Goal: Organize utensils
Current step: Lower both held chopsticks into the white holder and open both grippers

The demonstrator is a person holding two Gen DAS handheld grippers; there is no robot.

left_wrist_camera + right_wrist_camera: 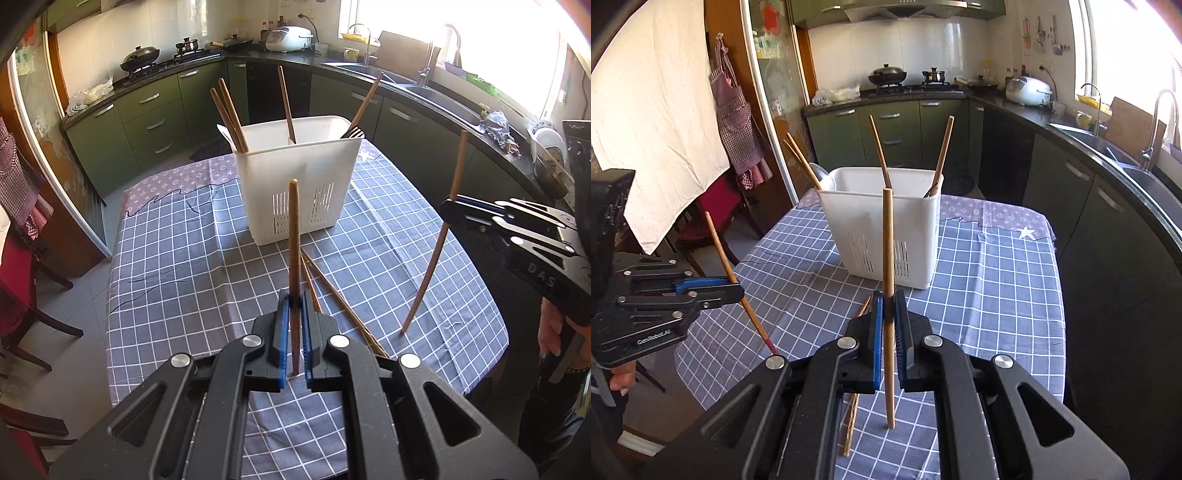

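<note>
A white plastic utensil holder [295,177] stands on the checked table, with several wooden chopsticks [229,114] and a fork [352,132] in it; it also shows in the right wrist view [882,229]. My left gripper [294,301] is shut on one upright wooden chopstick [293,236], short of the holder. My right gripper [887,306] is shut on another upright chopstick [887,243]; it shows at the right of the left wrist view [448,212]. Loose chopsticks [332,291] lie on the cloth below the grippers.
The table has a grey checked cloth [177,258] with edges left and right. Chairs [22,295] stand to the left. Green kitchen cabinets [147,122], a stove and a sink run behind the table.
</note>
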